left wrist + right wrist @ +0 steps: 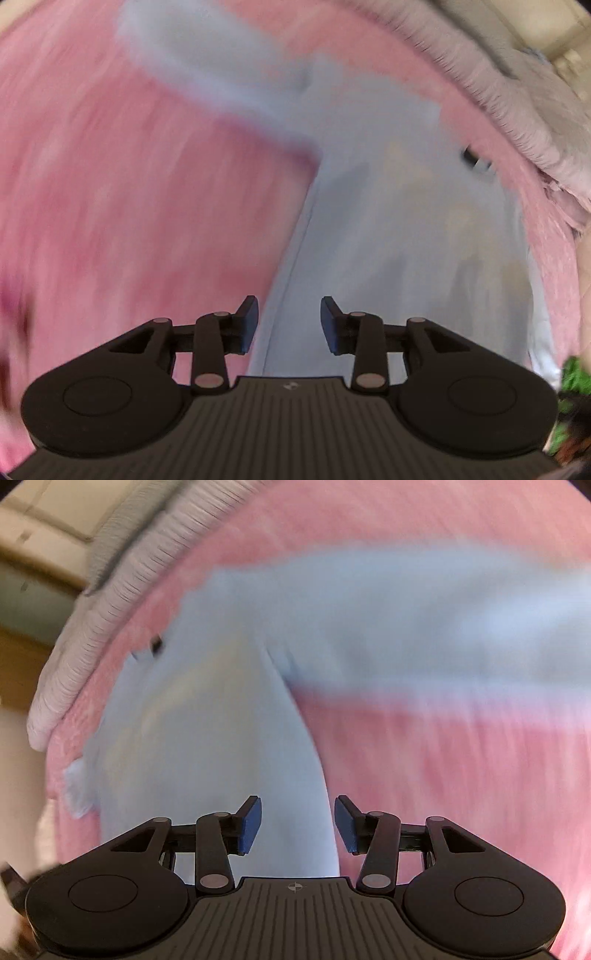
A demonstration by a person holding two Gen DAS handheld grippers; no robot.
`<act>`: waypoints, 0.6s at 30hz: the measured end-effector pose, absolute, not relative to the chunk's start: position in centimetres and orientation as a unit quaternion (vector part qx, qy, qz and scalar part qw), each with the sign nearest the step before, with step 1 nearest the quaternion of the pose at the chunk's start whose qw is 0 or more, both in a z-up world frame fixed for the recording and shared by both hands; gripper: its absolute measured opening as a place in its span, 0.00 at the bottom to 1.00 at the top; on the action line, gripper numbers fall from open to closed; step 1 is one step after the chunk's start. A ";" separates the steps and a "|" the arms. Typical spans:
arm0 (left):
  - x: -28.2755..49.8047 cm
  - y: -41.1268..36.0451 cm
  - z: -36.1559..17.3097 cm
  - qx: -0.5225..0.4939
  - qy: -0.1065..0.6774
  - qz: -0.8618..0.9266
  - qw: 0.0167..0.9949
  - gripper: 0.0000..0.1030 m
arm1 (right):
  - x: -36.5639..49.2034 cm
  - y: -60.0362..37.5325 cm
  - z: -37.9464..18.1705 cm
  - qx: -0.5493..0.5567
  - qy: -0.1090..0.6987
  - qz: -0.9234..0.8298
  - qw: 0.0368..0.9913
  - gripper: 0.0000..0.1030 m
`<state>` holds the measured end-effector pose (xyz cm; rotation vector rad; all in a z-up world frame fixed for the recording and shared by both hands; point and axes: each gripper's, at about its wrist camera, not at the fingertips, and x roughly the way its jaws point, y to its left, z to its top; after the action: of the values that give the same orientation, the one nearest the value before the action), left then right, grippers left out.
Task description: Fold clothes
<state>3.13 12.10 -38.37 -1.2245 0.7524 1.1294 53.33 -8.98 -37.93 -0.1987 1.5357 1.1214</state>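
Observation:
A pale blue garment lies spread flat on a pink bedcover, one sleeve stretching away to the upper left. My left gripper hovers open over the garment's near left edge, nothing between its blue pads. In the right wrist view the same garment runs from the bottom centre upward, a sleeve reaching right. My right gripper is open above the garment's near right edge, pads empty. Both views are motion-blurred.
A grey fringed blanket borders the pink cover along its far edge, seen as the grey blanket in the right view. A small dark tag sits near the garment's far end. Something green shows at the right.

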 end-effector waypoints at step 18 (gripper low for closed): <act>2.7 2.4 -39.1 -0.561 0.286 0.489 0.603 0.07 | 49.1 -12.4 -37.5 -0.178 0.637 0.510 0.550 0.04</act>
<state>2.65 2.36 -39.10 -1.2986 0.6626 1.1327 49.08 -12.42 -37.46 -0.4220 1.5080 1.2070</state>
